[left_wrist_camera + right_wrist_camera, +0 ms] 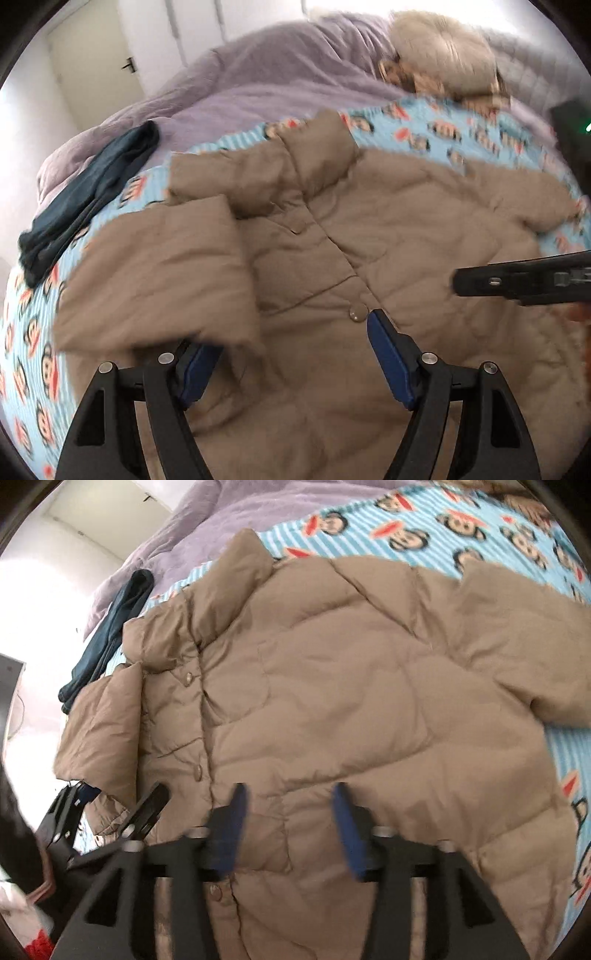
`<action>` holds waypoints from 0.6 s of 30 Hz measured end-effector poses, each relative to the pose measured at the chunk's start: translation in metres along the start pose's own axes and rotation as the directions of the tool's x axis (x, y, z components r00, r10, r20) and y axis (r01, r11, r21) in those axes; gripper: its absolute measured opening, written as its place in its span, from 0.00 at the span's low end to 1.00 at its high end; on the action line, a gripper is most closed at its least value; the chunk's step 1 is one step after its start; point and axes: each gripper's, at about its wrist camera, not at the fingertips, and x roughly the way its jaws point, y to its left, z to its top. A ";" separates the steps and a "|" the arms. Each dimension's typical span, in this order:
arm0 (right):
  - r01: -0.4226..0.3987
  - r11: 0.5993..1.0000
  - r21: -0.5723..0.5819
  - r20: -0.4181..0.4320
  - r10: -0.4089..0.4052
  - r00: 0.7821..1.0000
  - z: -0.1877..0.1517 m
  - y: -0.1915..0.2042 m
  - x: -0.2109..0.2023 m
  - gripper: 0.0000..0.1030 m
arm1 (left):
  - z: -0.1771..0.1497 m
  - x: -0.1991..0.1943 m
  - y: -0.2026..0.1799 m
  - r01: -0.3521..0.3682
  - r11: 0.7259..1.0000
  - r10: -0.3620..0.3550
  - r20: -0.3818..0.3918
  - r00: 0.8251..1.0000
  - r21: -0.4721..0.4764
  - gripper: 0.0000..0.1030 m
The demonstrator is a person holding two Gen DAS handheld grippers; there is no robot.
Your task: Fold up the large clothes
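A tan puffer jacket point(369, 240) lies front up on a blue monkey-print sheet point(443, 133); it also fills the right wrist view point(332, 686). Its left sleeve point(159, 273) is folded in over the body. My left gripper point(291, 332) is open low over the jacket, its left blue pad under the sleeve's edge. My right gripper point(288, 808) is open just above the jacket's front, near the snap placket point(199, 771). The right gripper also shows in the left wrist view point(517, 282), and the left gripper shows in the right wrist view point(110, 812).
A dark blue garment point(88, 195) lies at the sheet's left edge. A lilac duvet point(266, 70) is bunched behind, with a beige pillow point(439, 51) at the back right. A white door point(96, 70) stands at the far left.
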 end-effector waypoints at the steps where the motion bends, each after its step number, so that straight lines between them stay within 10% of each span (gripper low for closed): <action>1: 0.009 0.999 -0.031 0.015 -0.009 1.000 0.004 0.012 0.000 0.70 | -0.002 -0.013 0.012 -0.008 0.999 0.009 0.026 1.000 -0.042 0.76; 5: 0.048 0.973 -0.224 0.120 -0.021 0.993 -0.015 0.029 -0.039 0.79 | -0.026 -0.054 0.075 -0.148 0.956 0.169 0.064 0.984 -0.252 0.76; 8: 0.099 0.890 -0.446 0.200 -0.008 0.980 -0.035 0.079 -0.055 0.79 | -0.053 -0.049 0.130 -0.245 0.873 0.247 -0.050 0.968 -0.421 0.76; 13: 0.294 0.598 -0.746 0.340 -0.038 0.940 -0.084 0.166 -0.035 0.79 | -0.104 -0.008 0.187 -0.251 0.757 0.152 -0.211 0.966 -0.603 0.76; 18: 0.503 0.344 -0.793 0.506 -0.086 0.858 -0.098 0.222 0.018 0.79 | -0.111 -0.004 0.176 -0.284 0.783 0.202 -0.205 0.958 -0.553 0.79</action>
